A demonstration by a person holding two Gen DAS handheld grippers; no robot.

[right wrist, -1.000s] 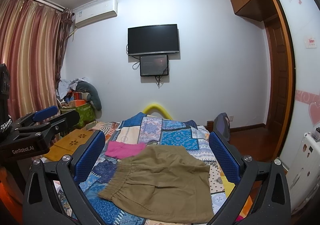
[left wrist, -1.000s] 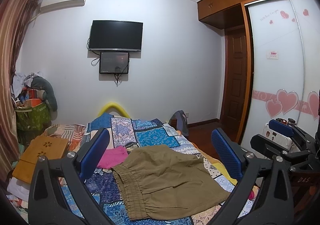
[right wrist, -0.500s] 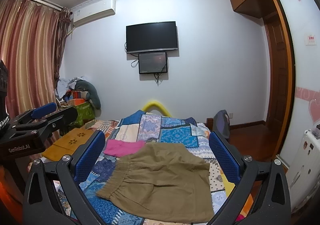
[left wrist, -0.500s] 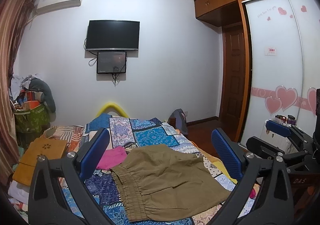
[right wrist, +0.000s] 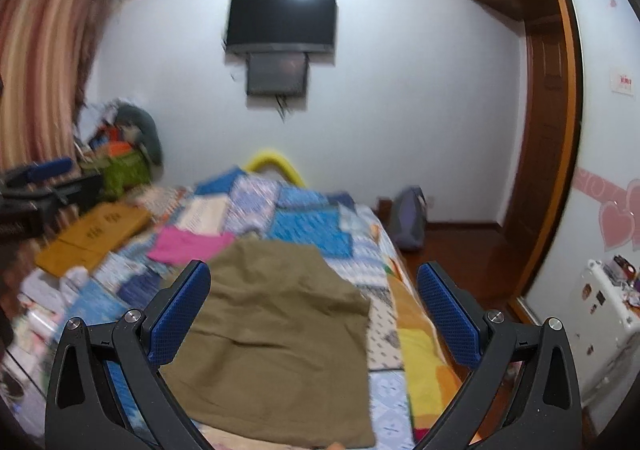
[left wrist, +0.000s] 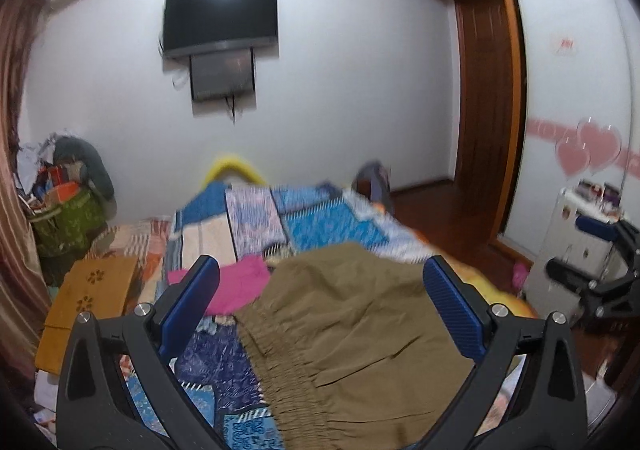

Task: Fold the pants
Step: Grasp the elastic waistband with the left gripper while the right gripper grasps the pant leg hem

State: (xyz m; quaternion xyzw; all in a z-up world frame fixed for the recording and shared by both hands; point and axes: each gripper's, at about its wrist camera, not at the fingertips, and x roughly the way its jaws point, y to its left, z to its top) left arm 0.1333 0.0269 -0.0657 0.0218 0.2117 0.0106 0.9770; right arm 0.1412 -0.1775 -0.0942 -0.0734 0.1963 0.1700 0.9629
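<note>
Olive-brown pants (left wrist: 352,338) lie flat on the patchwork bedspread (left wrist: 320,226), their elastic waistband toward the lower left in the left wrist view. In the right wrist view the same pants (right wrist: 276,322) fill the space between the fingers. My left gripper (left wrist: 320,290) hovers above the pants, open, with nothing between its blue pads. Over the pants my right gripper (right wrist: 314,290) is likewise open and empty. Each gripper shows at the edge of the other's view: the right gripper (left wrist: 600,250) at far right, the left gripper (right wrist: 36,182) at far left.
A pink garment (left wrist: 236,286) lies on the bed just beyond the pants' left side. A wooden lap table (left wrist: 92,294) and a pile of bags (left wrist: 68,206) stand left of the bed. A white appliance (right wrist: 604,314), wardrobe doors and a backpack (right wrist: 408,222) are to the right.
Both grippers have tipped down and moved toward the bed, so the pants look larger and closer. Both views are blurred by motion. The pants have not moved, and both grippers remain open.
</note>
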